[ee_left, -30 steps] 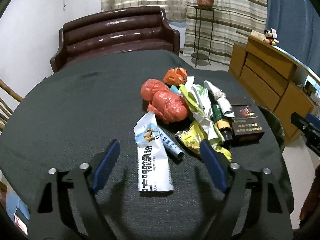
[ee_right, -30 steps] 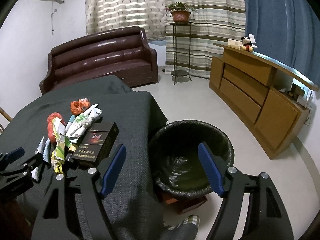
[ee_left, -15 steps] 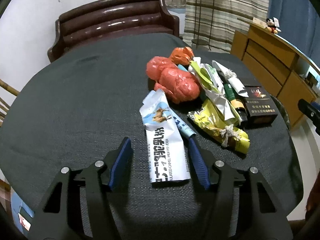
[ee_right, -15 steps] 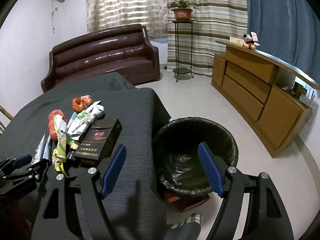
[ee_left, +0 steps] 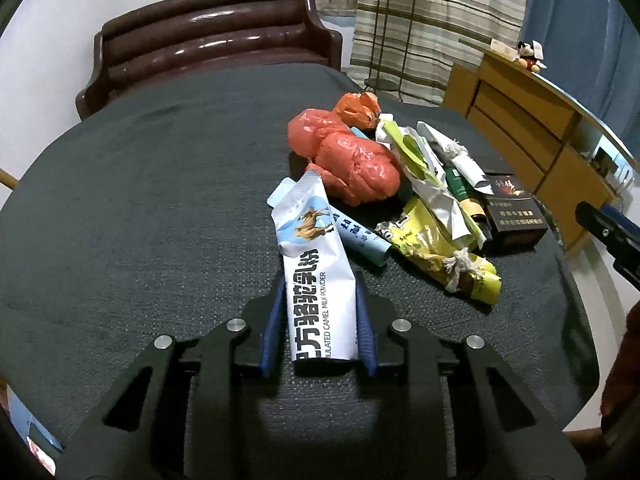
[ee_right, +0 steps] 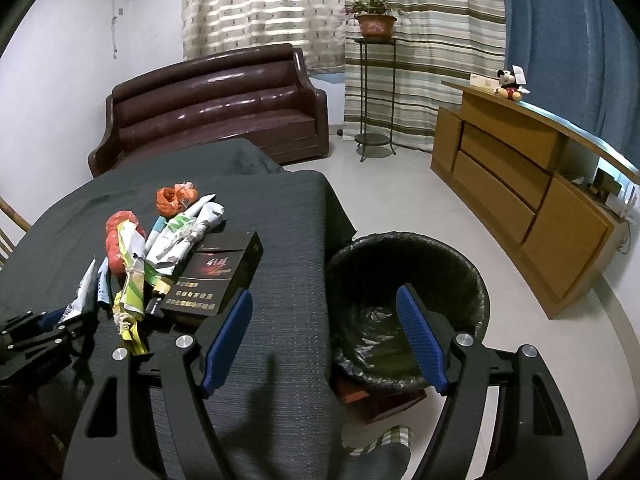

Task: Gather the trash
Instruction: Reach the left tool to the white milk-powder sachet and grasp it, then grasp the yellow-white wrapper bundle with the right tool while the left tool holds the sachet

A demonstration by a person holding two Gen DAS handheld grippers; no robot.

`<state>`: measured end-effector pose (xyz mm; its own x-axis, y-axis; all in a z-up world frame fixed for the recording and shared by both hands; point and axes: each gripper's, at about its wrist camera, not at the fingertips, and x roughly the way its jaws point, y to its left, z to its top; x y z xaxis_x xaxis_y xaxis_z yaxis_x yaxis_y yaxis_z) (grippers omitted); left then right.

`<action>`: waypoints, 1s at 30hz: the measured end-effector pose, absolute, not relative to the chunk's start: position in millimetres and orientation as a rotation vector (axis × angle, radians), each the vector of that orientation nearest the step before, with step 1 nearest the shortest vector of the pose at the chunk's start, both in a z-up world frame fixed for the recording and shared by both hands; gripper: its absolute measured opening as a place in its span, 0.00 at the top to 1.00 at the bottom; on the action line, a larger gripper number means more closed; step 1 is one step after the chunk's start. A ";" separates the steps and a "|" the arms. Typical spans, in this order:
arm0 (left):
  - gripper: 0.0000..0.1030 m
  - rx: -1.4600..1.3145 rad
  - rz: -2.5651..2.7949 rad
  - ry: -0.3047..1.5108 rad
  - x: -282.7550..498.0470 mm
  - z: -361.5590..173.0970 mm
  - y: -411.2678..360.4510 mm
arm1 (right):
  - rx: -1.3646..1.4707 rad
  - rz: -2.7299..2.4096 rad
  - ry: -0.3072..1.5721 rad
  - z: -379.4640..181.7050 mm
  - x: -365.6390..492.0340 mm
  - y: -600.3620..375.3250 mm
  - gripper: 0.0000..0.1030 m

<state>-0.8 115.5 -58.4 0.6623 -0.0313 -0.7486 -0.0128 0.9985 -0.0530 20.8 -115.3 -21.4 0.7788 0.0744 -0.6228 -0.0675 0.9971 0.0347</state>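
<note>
The left gripper (ee_left: 320,300) has its blue fingers (ee_left: 273,320) closed on the near end of the white sachet (ee_left: 316,264), one pad on each long edge; whether the sachet is already lifted off the table (ee_left: 140,200) I cannot tell. The right gripper (ee_right: 324,340) is wide open and holds nothing; it hangs over the table edge, with the bin (ee_right: 408,280) just beyond its right finger. The rest of the trash lies in one heap past the sachet: a red bag (ee_left: 352,164), a yellow wrapper (ee_left: 440,256), a blue tube (ee_left: 360,240) and a dark box (ee_left: 516,216). The risk I see is in the grip: the sachet is thin and flat, so it may buckle or slide out between the pads during the lift. Its far end touches the blue tube and lies near the red bag, so a quick pull could drag these along or push them toward the table edge. The way to the bin passes over the heap and close to the right gripper, so a collision there is possible.
</note>
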 end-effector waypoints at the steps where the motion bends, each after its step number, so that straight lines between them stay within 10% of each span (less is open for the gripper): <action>1: 0.71 -0.064 -0.013 0.843 -1.7 -58.3 117.4 | 0.010 0.078 0.674 -21.6 20.9 -114.4 0.30; 14: 0.72 -0.078 0.022 0.803 -8.9 -46.6 141.6 | 0.006 0.141 0.659 -13.0 20.5 -85.8 0.30; 30: 0.72 -0.052 0.066 0.780 1.6 -38.2 172.4 | -0.070 0.361 0.699 -12.8 33.4 3.5 0.56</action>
